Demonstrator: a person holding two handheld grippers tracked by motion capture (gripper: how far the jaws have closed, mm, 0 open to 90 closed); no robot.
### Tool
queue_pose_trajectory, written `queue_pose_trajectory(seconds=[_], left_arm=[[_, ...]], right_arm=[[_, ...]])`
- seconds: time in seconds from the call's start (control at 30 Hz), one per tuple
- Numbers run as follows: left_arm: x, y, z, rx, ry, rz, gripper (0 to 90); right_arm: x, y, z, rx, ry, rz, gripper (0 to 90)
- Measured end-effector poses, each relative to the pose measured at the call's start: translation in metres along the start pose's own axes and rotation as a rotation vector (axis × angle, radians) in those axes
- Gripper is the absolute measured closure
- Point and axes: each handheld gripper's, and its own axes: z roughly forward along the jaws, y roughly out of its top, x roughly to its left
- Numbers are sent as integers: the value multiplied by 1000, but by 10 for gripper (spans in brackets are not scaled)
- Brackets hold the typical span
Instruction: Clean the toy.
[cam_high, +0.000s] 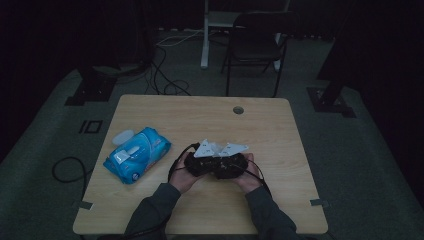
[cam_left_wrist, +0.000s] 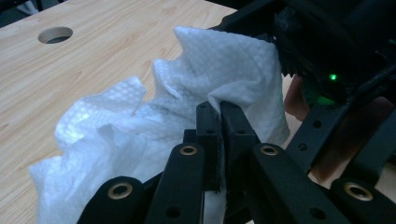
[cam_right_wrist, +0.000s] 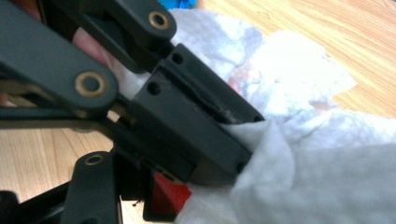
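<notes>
A white textured wipe (cam_left_wrist: 224, 65) hangs bunched between the two grippers, just above the wooden table (cam_high: 280, 135) near its front middle. My left gripper (cam_left_wrist: 219, 109) is shut on a fold of it, the jaws pressed together with cloth between them. My right gripper (cam_left_wrist: 322, 46) sits close at the upper right of that view, and the wipe's raised edge runs into its jaws. In the right gripper view the left gripper's jaws (cam_right_wrist: 233, 130) pinch the wipe (cam_right_wrist: 327, 177), which covers the lower right. From above, both grippers (cam_high: 217, 162) meet tip to tip in the person's hands.
A blue pack of wipes (cam_high: 137, 154) lies at the table's left, a pale round lid (cam_high: 122, 136) beside it. A cable hole (cam_high: 238, 110) is at the far middle. Behind the table stand a black chair (cam_high: 255, 40) and loose floor cables (cam_high: 165, 85).
</notes>
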Motion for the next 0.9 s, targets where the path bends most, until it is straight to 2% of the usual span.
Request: queue_pose_trajectory(seconds=[0.43,0.6,0.9], left_arm=[[1,0,0,5,-24,6,879],[5,-1,-1,-5,-7,-3,880],[20,-5,-7,-33,46,-51,880]], right_arm=[[-1,0,0,2,-7,-6,339],[0,0,0,4,-9,-8,339],[0,0,-1,4,-9,-6,339]])
